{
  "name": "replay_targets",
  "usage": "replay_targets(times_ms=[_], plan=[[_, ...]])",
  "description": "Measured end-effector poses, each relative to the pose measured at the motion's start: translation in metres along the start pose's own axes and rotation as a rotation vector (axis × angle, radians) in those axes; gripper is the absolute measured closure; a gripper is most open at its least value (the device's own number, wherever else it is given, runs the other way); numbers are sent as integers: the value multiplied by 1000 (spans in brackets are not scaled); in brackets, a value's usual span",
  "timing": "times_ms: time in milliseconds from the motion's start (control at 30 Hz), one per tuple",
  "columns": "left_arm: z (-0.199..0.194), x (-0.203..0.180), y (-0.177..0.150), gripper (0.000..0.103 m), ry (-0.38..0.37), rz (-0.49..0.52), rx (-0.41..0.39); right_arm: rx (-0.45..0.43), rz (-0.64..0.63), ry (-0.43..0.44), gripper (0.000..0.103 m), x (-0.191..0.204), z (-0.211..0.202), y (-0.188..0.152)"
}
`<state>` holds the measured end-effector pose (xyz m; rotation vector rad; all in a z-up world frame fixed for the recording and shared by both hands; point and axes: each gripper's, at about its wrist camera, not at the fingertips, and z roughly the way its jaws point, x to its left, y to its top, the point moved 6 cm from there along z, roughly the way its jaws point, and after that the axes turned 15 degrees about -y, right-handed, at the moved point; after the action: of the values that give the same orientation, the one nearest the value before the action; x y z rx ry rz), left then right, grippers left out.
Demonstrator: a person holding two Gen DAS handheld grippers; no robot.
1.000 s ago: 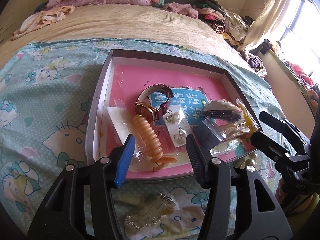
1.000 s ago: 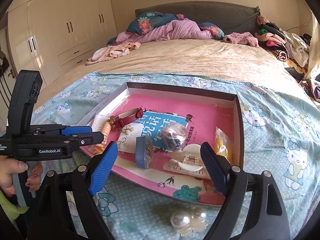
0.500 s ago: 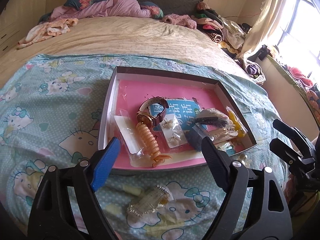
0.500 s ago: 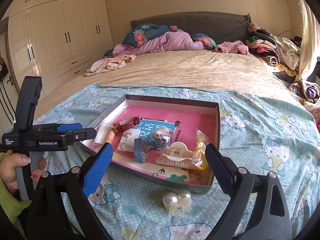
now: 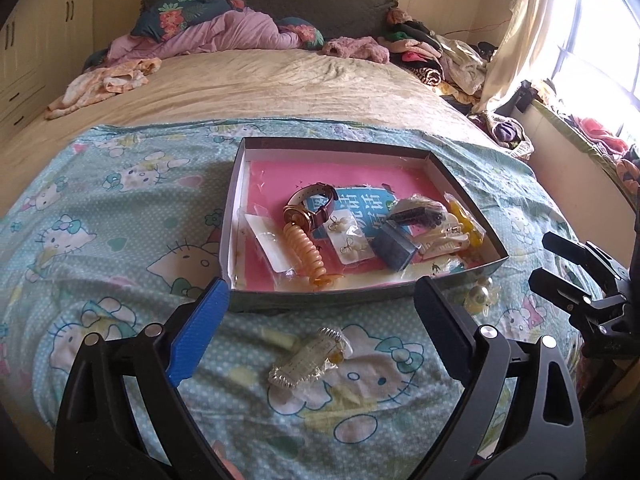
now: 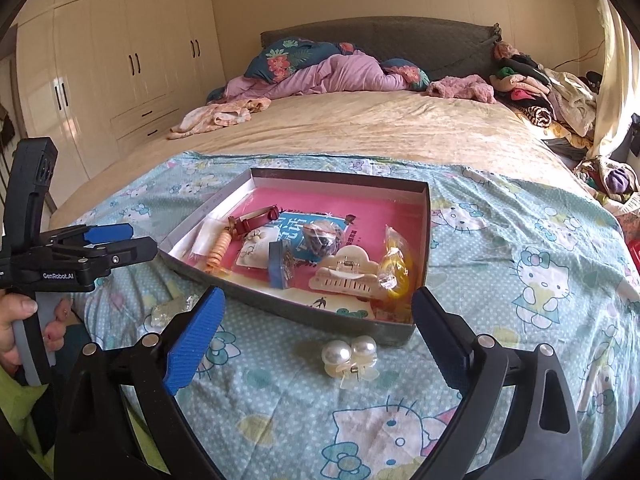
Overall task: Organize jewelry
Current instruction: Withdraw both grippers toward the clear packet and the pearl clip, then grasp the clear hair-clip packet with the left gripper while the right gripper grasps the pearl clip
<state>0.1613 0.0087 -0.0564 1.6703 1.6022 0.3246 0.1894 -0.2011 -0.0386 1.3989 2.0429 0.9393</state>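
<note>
A shallow box [image 5: 234, 208] [image 6: 424, 216] with a pink floor lies on the Hello Kitty sheet. It holds a watch [image 5: 310, 210], an orange coil [image 5: 304, 246], an earring card [image 5: 348, 236], a blue case [image 5: 394, 250] [image 6: 280, 268], a cream claw clip [image 6: 348, 278] and a yellow bagged item [image 6: 394, 266]. A bagged clear bracelet [image 5: 308, 356] lies on the sheet in front of the box, between my open left gripper's [image 5: 320, 336] fingers. A pearl clip [image 6: 352, 356] lies on the sheet in front of the box's near corner, between my open right gripper's [image 6: 316, 336] fingers. Both grippers are empty.
The bed stretches behind the box with a purple quilt [image 6: 320, 74] and pillows at the headboard. A heap of clothes [image 6: 536, 92] lies at the far right. A wardrobe [image 6: 120, 60] stands left; a window with curtain [image 5: 560, 20] is on the right.
Both grippers have drawn back from the box and risen. The left jaws have opened wider. The bracelet and the pearl clip lie where they were.
</note>
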Motion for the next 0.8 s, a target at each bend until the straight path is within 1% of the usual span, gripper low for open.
replay_targets(times_ms=[167,333,467,567,700,733,767,800], plan=[[4,5,-15,16,6,-12,26,32,-1,1,10,0,5,-13],[12,11,-34,16,7,-18,73,69,2,-2,10,-3,16,-26],[23,15,-47,16,0,-14,124,100,5,-4,10,-5,25,-36],[32,16,-53,16,-23,-24,149,117,6,-4,10,-5,32,-41],[46,19,-59,17,-9,1,185,135,13,-3,10,-7,39,-46],[50,20,-61,19,-8,3,197,142,21,-1,10,-8,42,-47],[53,22,-64,25,-3,0,209,147,29,4,10,-9,43,-48],[55,23,-66,27,0,-2,219,152,35,7,10,-10,46,-49]])
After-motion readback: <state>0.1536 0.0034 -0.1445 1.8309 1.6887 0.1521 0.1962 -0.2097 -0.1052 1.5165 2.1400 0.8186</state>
